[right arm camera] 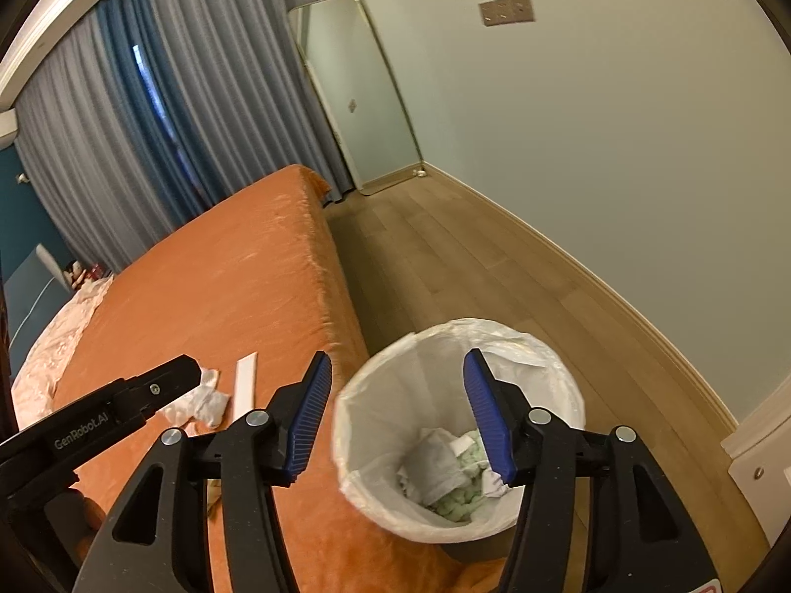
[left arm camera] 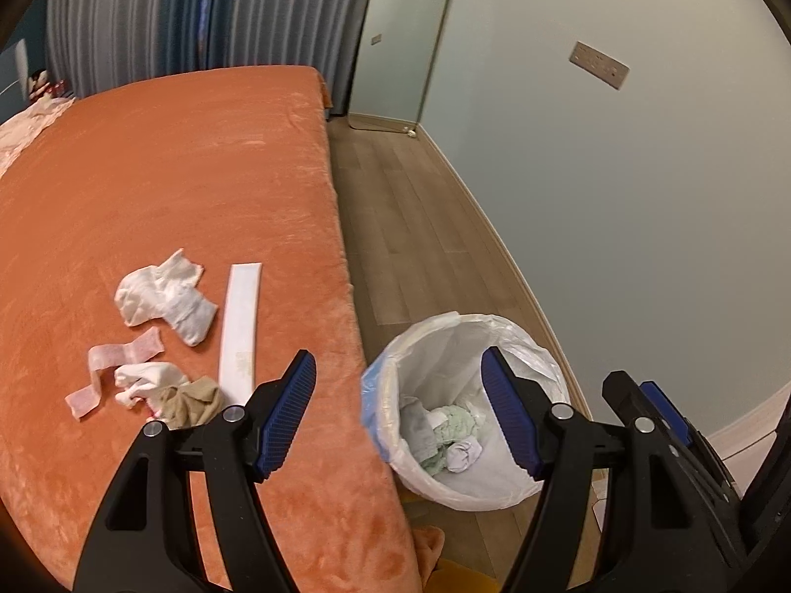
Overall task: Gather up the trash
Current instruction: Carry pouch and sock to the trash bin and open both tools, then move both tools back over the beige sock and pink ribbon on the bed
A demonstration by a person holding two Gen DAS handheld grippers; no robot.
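Hovering over the lined bin, both the left gripper and right gripper gape empty; crumpled tissues lie on the orange bed, blurred, partly hidden.

A home bedroom: a bed under an orange blanket, grey curtains, a standing mirror, wood floor.

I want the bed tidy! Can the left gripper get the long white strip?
Probably yes. The left gripper is open and empty, and the white strip lies bare on the orange bed nearby, nothing covering it.
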